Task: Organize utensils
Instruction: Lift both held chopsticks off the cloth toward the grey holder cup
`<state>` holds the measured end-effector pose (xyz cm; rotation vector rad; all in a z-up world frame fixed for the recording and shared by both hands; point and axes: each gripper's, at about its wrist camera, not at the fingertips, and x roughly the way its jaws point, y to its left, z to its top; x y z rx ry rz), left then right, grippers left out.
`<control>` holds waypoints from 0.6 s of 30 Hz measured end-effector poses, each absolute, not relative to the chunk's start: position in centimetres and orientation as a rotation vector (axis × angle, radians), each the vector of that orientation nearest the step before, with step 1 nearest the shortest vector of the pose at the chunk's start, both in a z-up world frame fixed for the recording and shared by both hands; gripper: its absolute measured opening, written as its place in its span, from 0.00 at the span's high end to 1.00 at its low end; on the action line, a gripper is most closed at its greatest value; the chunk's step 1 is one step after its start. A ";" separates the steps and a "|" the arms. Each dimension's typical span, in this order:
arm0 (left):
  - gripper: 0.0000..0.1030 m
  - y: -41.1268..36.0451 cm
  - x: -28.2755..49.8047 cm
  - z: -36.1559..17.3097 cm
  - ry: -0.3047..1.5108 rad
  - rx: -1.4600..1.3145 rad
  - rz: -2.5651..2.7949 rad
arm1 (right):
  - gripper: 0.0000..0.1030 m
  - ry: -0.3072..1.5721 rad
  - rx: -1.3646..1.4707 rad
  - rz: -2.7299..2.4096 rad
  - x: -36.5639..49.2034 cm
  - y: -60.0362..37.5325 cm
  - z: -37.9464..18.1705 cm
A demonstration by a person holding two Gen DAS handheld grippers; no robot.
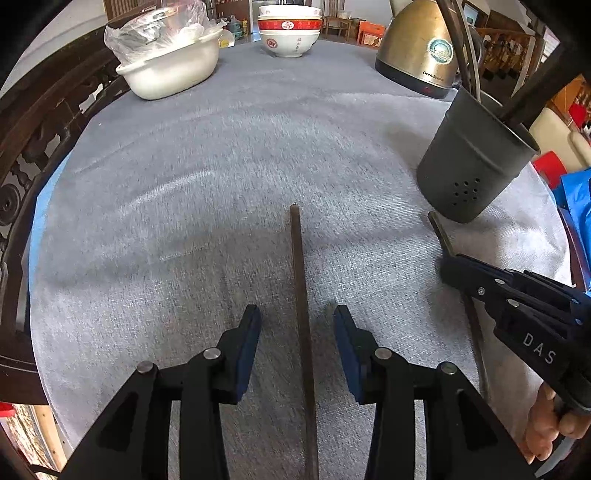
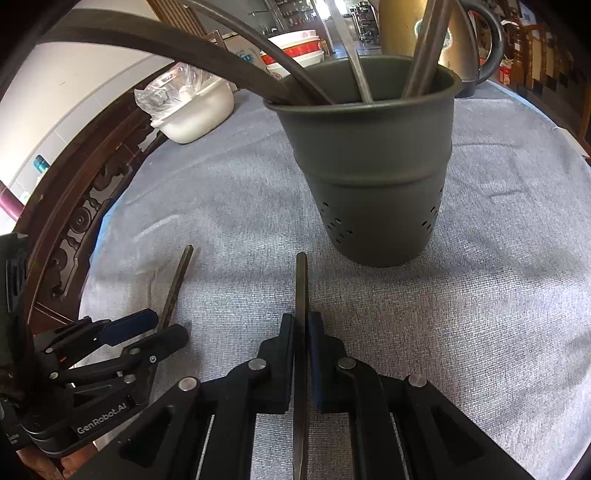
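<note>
The left tool (image 1: 297, 347) angles steeply down over the table (image 1: 192, 206), its blue-padded fingers (image 1: 247, 350) spread apart with a dark chopstick (image 1: 301, 295) lying loose on the cloth between them, touching neither pad. The right tool (image 2: 302, 354) also tilts down, pressed together and pinching a second chopstick (image 2: 301, 280) whose end points toward twelve o'clock. A hand (image 1: 546, 424) grips the right tool's handle at the left view's four o'clock. A grey woven cloth covers the table, and a carved dark wooden rail (image 1: 33, 155) curves along its nine o'clock edge. A dark green perforated utensil holder (image 2: 373, 177) stands just beyond the pinched chopstick, holding several long utensils (image 2: 424, 48). Farther back sit a white basin (image 1: 173, 70) with a plastic bag in it, stacked bowls (image 1: 290, 31), and a brass-coloured kettle (image 1: 417, 48).
</note>
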<state>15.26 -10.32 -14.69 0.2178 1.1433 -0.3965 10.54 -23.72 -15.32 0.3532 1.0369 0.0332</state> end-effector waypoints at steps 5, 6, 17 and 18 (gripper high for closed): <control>0.65 -10.4 15.5 -14.8 1.126 0.237 -0.383 | 0.90 1.035 0.350 0.035 10.5 -23.7 -15.2; 0.70 -10.4 15.6 -14.8 1.121 0.239 -0.379 | 0.90 1.035 0.349 0.035 10.5 -23.7 -15.2; 0.94 -8.8 16.4 -14.6 1.128 0.162 -0.363 | 0.91 1.031 0.326 0.017 10.6 -23.3 -15.1; 0.94 -8.5 16.3 -14.5 1.126 0.154 -0.363 | 0.91 1.030 0.326 0.016 10.6 -23.3 -15.1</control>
